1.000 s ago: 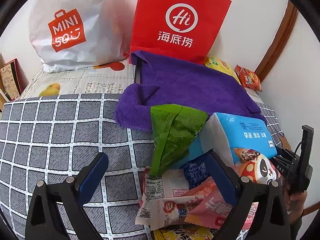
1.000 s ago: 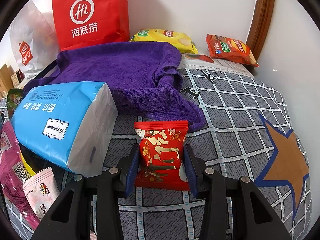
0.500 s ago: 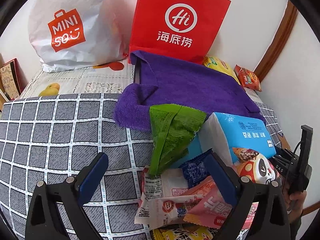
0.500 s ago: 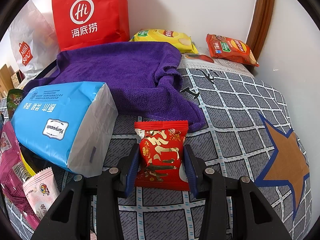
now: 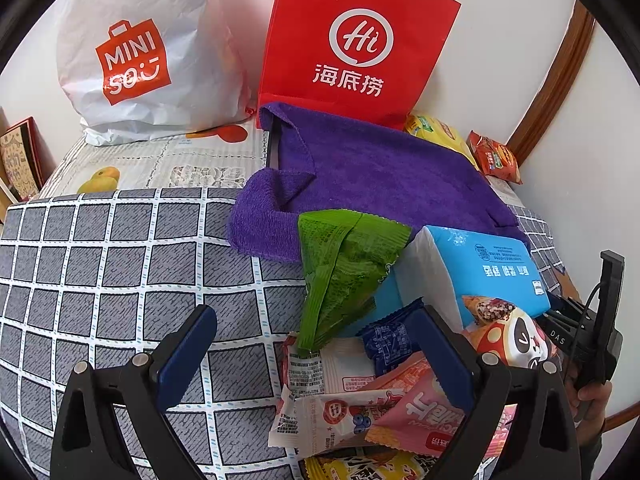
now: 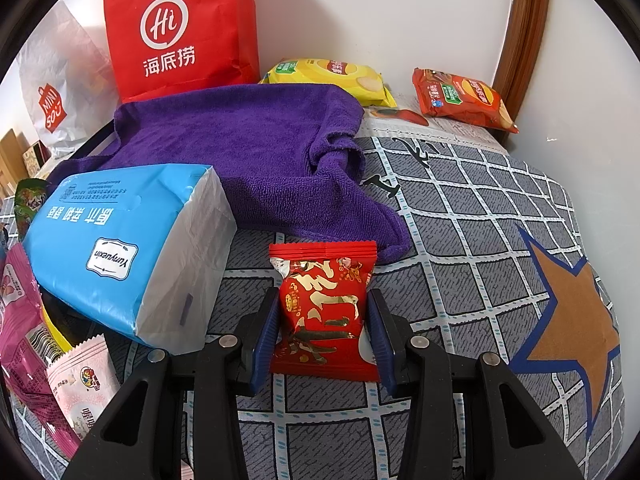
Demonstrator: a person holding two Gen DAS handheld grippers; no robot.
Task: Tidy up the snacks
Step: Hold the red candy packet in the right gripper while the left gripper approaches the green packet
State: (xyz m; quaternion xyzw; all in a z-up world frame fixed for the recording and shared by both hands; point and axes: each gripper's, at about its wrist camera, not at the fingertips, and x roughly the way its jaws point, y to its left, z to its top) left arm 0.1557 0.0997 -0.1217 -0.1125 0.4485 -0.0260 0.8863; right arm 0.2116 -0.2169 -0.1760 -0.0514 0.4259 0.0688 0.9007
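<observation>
My right gripper point(image 6: 323, 322) is shut on a small red snack packet point(image 6: 325, 308), held just above the checked cloth. My left gripper point(image 5: 316, 344) is open and empty over a heap of snacks: a green packet point(image 5: 344, 268), a small dark blue packet point(image 5: 390, 340), a white packet point(image 5: 320, 368), a pink wafer packet point(image 5: 424, 412) and a panda packet point(image 5: 508, 336). A blue tissue pack point(image 6: 120, 248) lies beside the red packet and also shows in the left wrist view point(image 5: 492, 268). The right gripper's body point(image 5: 592, 336) shows at the left view's right edge.
A purple towel point(image 6: 256, 148) lies behind the snacks. A red Hi bag point(image 5: 356, 52) and a white Miniso bag point(image 5: 140, 60) stand against the wall. A yellow chip bag point(image 6: 332, 78) and a red chip bag point(image 6: 460, 98) lie at the back right.
</observation>
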